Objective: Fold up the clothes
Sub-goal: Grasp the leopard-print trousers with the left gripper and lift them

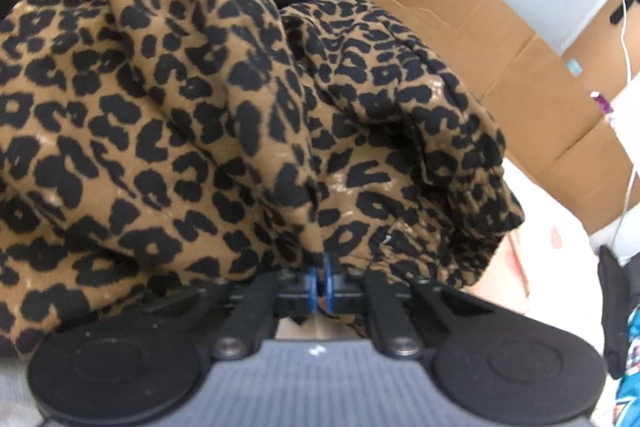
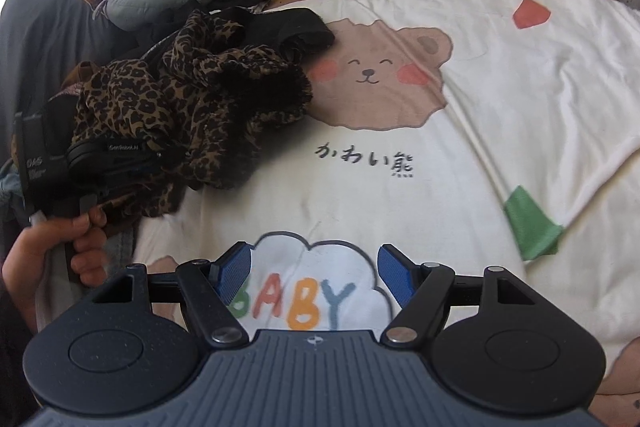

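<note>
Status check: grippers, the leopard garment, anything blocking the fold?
Left gripper shut on leopard-print garment, pinching a fold. Right gripper open, empty, over the bear blanket. Garment bunched at blanket's edge, against dark clothes; blanket clear.

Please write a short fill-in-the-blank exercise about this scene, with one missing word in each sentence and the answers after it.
1. The left claw is shut on a fold of the ____-print garment.
2. The right claw is ____, with nothing between its blue pads.
3. The blanket shows the face of a smiling ____.
4. Under the right claw, coloured letters spell ____.

Answers: leopard; open; bear; BABY
</note>
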Available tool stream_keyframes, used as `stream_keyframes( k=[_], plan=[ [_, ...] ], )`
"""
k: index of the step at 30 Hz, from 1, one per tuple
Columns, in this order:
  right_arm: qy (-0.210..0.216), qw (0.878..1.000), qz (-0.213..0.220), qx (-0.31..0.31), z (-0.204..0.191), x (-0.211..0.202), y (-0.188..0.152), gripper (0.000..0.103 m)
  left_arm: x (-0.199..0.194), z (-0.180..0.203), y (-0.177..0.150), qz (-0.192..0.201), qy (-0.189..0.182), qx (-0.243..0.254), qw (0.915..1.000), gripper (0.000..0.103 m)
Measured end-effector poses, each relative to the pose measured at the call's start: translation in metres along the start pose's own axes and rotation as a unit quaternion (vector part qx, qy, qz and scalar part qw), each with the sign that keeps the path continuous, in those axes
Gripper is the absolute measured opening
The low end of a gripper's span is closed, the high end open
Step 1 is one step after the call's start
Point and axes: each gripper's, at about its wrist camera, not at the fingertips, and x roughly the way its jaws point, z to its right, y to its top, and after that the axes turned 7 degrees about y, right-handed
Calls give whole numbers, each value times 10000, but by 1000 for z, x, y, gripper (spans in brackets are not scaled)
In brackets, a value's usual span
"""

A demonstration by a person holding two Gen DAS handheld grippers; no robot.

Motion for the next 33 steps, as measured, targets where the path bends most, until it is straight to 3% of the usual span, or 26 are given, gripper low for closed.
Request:
stream_keyframes(
  k=[7, 11, 18, 25, 31, 32, 33],
  plan=[
    [332, 9994, 76, 45, -15, 11, 5, 72, -24, 10, -19, 8, -256, 210, 9995, 2],
    [523, 9978, 59, 402, -15, 18, 4, 66, -39, 12, -28, -49, -451, 257, 9986, 2],
    [927, 9917, -7, 890, -9, 28, -1, 66, -54, 18, -52, -327, -772, 206, 9963, 2],
    [1322, 9757, 56, 1747, 10, 47, -12, 66, -55, 17, -72, -665, -1036, 4, 9924, 2],
    [1749, 9547, 15, 2407, 16, 69, -17, 66, -61, 17, -76, -810, -1218, -104, 9892, 2],
    [1824, 9518, 20, 2465, 15, 71, -17, 59, -64, 18, -78, -824, -1269, -116, 9884, 2],
    [1899, 9488, 25, 2523, 14, 74, -17, 42, -67, 18, -80, -838, -1319, -128, 9876, 2]
  ],
)
